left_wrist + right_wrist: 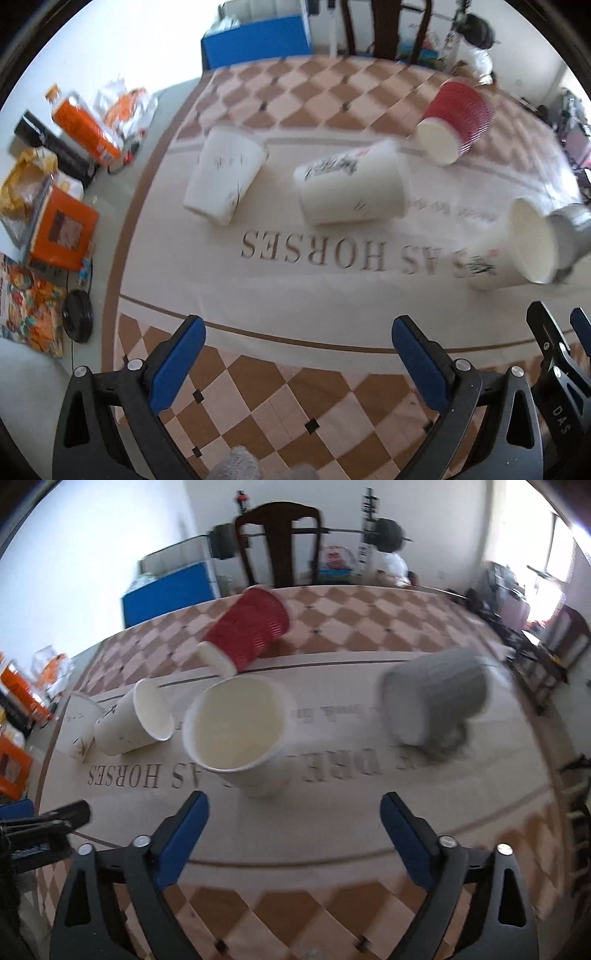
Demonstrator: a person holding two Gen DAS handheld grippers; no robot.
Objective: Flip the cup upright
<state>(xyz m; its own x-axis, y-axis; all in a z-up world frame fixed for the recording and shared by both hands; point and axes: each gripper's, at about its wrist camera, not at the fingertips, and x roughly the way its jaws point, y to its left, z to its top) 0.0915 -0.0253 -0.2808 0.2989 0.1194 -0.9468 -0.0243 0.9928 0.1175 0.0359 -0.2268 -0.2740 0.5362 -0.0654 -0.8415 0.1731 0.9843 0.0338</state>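
Observation:
Several cups lie on the table. In the right wrist view a large white cup (240,734) stands nearly upright just ahead of my open, empty right gripper (293,830). A smaller white cup (133,723) lies on its side to its left, with another white cup (79,727) beyond it. A red ribbed cup (247,635) lies on its side behind, and a grey mug (436,698) lies tipped at the right. My left gripper (295,358) is open and empty, short of two white cups (225,173) (351,184). The red cup (458,122) also shows there.
The table (332,904) has a checkered cloth with printed letters. A dark chair (280,546) stands at the far edge, a blue box (173,587) behind. Orange boxes and bags (66,221) lie on the floor at the left. The right gripper's body (561,369) shows beside my left.

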